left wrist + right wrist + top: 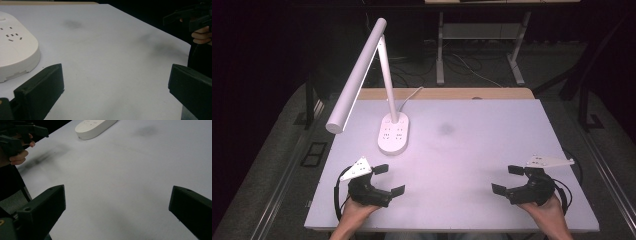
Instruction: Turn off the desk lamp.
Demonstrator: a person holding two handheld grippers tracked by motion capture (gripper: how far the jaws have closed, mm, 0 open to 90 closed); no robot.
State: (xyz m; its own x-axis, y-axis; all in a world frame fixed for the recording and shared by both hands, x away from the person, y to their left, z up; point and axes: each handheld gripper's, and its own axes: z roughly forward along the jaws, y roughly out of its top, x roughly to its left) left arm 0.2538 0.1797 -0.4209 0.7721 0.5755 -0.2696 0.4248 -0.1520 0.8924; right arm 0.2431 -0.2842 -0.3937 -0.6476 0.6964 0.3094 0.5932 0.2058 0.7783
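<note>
I hold both tools low over the near edge of the pale grey-white worktop [472, 150], one at each corner, so that the middle stays free and each camera looks across to the other. My left tool [387, 179] has its black jaws spread wide with nothing between them, and it sits closest to the white desk lamp with its oval plastic base and long tube head [394, 134]; that base lies just ahead of it and a little to its outer side, its rounded edge showing beside the tool's own jaw [17, 57]. My right tool [507, 179] is likewise spread and empty, well apart from the lamp, which lies far ahead across the sheet [95, 126]. I judge this a ready stance: the left is placed to reach the base first, the right waiting to support.
</note>
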